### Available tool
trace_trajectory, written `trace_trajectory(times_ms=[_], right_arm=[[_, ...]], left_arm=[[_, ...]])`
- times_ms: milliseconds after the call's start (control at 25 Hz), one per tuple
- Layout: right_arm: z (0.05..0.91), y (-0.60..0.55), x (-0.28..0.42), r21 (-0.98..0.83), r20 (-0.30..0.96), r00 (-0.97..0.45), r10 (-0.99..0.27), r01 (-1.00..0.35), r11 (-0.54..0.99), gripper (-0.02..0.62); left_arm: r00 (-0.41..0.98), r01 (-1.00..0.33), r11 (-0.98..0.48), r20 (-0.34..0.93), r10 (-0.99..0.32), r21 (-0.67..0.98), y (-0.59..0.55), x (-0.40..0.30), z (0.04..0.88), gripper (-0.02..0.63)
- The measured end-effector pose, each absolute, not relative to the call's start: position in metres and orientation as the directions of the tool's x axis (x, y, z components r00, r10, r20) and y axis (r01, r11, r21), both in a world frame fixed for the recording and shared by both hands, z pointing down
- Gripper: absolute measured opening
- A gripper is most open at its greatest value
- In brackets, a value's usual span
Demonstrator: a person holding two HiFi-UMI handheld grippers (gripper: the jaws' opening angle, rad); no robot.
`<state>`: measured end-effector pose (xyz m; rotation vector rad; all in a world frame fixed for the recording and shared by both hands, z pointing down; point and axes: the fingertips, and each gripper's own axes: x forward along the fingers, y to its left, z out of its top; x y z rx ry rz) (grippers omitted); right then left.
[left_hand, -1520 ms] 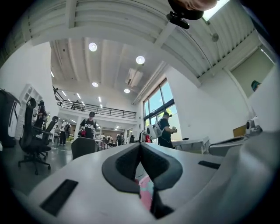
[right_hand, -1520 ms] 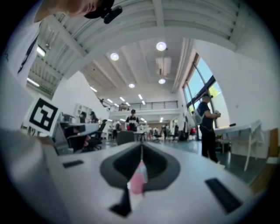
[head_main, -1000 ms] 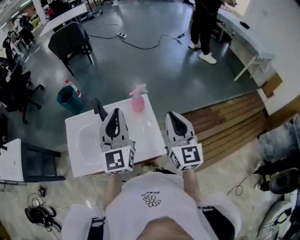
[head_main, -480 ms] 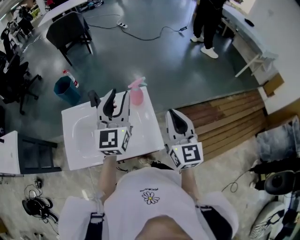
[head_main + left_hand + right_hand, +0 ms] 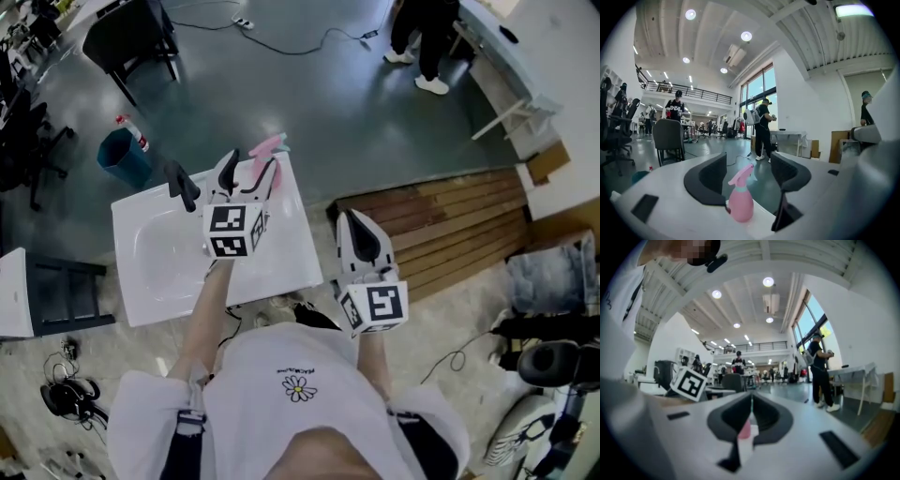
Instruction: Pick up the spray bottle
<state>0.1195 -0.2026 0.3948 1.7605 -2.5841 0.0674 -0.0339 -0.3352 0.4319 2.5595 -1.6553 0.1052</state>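
Bottle [image 5: 740,201] is not yet gripped; it is flanked by the spread left claw [image 5: 249,172] at the counter's [image 5: 159,272] far edge. Right claw [image 5: 359,239] is closed, unused.

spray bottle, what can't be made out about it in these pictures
- Head view: the spray bottle body is hidden behind the left gripper; only its pink trigger top shows.
- Left gripper view: label and liquid level too small to tell.
- Right gripper view: just a blurred pink sliver past the right gripper.

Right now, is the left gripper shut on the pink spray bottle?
No, the left gripper's jaws stand wide apart, with the pink spray bottle upright in the gap between them.
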Motion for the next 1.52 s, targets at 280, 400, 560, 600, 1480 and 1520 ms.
trace_trajectory(times_ms=[280, 400, 560, 600, 1480, 1520], right_arm=[[0.405, -0.204, 0.135, -0.034, 0.071, -0.315, -0.946, -0.949, 0.313, 0.031], [0.408, -0.205, 0.139, -0.035, 0.084, -0.306, -0.948, -0.952, 0.304, 0.031], [0.415, -0.208, 0.144, -0.036, 0.106, -0.296, -0.949, -0.955, 0.294, 0.031], [0.417, -0.209, 0.144, -0.037, 0.110, -0.294, -0.949, -0.956, 0.292, 0.031], [0.447, -0.230, 0.144, -0.059, 0.185, -0.304, -0.935, -0.953, 0.298, 0.031], [0.448, -0.231, 0.144, -0.061, 0.186, -0.305, -0.934, -0.952, 0.299, 0.031]], left_arm=[[0.406, -0.914, -0.392, 0.230, -0.884, 0.106, -0.367, -0.024, 0.493, 0.314], [0.382, -0.924, -0.361, 0.288, -0.878, 0.125, -0.380, -0.025, 0.521, 0.316], [0.351, -0.936, -0.321, 0.349, -0.869, 0.141, -0.392, -0.029, 0.553, 0.319], [0.345, -0.938, -0.314, 0.361, -0.866, 0.145, -0.396, -0.031, 0.560, 0.319], [0.392, -0.920, -0.339, 0.461, -0.796, 0.197, -0.423, -0.018, 0.612, 0.321], [0.390, -0.921, -0.339, 0.458, -0.799, 0.192, -0.423, -0.018, 0.612, 0.321]])
